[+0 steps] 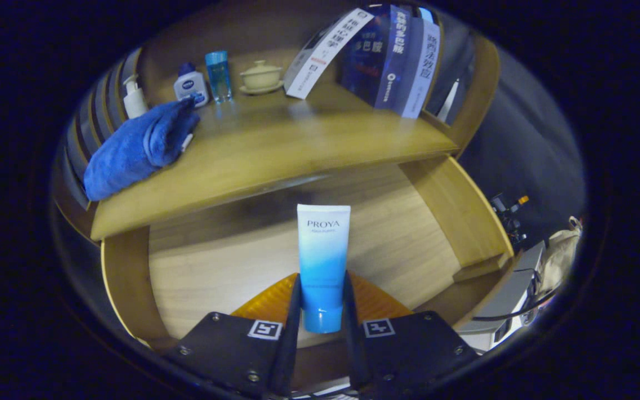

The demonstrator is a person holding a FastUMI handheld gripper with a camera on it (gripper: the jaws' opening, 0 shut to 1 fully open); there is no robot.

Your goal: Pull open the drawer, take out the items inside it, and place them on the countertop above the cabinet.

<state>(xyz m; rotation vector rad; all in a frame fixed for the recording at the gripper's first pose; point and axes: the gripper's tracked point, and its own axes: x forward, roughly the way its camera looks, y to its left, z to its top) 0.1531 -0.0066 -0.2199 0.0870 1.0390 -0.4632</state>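
Wooden counter [275, 150] lay far beyond the open drawer [386, 233] while your gripper [321, 311] clenched the blue-and-white tube [323, 261] between both fingers above the drawer floor, near you.

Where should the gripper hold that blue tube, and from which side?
Near the cap end, as the gripper does now: its fingers close on the tube from either side, low on the body. The tube points straight ahead along the fingers over the open drawer, and its rounder lower part gives both pads a firm seat, while the flat crimped end would probably slip.
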